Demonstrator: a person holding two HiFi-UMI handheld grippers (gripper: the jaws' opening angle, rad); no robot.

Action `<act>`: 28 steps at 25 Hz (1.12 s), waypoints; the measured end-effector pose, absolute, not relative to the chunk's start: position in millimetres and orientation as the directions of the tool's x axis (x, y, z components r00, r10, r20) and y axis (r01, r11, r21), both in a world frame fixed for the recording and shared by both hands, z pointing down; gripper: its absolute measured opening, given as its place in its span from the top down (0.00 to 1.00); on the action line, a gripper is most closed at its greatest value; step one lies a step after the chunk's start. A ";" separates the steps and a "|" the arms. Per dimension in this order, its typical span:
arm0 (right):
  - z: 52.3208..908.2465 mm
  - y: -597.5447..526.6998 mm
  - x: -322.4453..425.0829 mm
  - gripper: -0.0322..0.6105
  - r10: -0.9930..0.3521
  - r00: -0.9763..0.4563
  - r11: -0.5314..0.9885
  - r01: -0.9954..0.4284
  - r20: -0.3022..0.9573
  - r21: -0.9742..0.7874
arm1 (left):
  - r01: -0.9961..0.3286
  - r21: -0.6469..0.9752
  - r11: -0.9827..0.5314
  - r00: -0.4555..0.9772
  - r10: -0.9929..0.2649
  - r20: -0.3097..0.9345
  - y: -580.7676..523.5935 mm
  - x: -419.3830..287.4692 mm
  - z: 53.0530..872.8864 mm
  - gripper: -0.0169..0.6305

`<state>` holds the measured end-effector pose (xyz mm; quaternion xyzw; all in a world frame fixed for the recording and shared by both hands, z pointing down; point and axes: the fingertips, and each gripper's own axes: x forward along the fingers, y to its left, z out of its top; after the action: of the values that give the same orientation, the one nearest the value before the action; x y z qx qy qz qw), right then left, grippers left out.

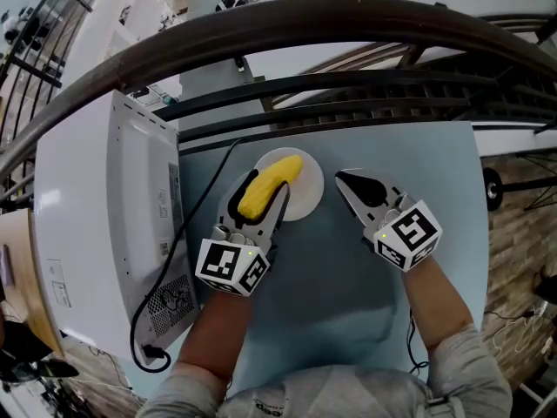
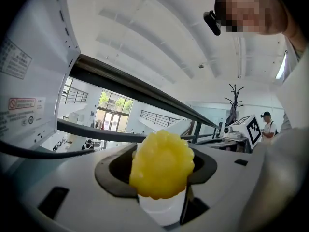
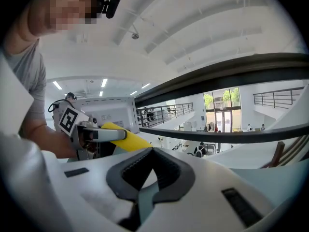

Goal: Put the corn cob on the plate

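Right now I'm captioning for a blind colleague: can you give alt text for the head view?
The left gripper holds a yellow corn cob over a white plate on a pale blue table. The right gripper sits empty, jaws together, just right of the plate; a white appliance stands at the table's left.

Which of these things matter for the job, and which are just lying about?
Part of the job: corn cob, clamped in the left gripper; white plate beneath it.

Just there: right gripper, shut and empty; white appliance; black cable; dark railing; blue table.
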<state>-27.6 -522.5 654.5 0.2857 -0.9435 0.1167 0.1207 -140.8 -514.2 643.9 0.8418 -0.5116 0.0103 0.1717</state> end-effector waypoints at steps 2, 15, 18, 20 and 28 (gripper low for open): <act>656.4 -522.1 -28.1 0.92 -0.510 -0.807 0.810 -0.567 0.298 -0.149 | -0.873 0.252 -0.418 0.470 -0.860 0.201 -516.8 -139.7 645.3 0.58; 663.1 -516.7 -30.5 0.92 -0.498 -0.813 0.819 -0.556 0.301 -0.145 | -0.893 0.181 -0.412 0.449 -0.844 0.293 -522.3 -135.1 666.4 0.58; 663.6 -516.8 -29.2 0.92 -0.500 -0.812 0.816 -0.558 0.300 -0.149 | -0.893 0.158 -0.422 0.450 -0.841 0.301 -521.2 -132.9 667.4 0.58; 663.9 -516.3 -30.1 0.92 -0.498 -0.814 0.819 -0.555 0.300 -0.148 | -0.889 0.144 -0.434 0.457 -0.833 0.312 -520.1 -132.1 669.3 0.58; 667.0 -514.0 -30.8 0.92 -0.495 -0.814 0.817 -0.555 0.304 -0.157 | -0.885 0.089 -0.456 0.445 -0.777 0.444 -510.6 -128.7 696.9 0.59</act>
<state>-30.8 -514.0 667.0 0.2777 -0.9448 0.1200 0.1256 -128.7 -510.6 696.9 0.8356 -0.4975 0.1728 0.1564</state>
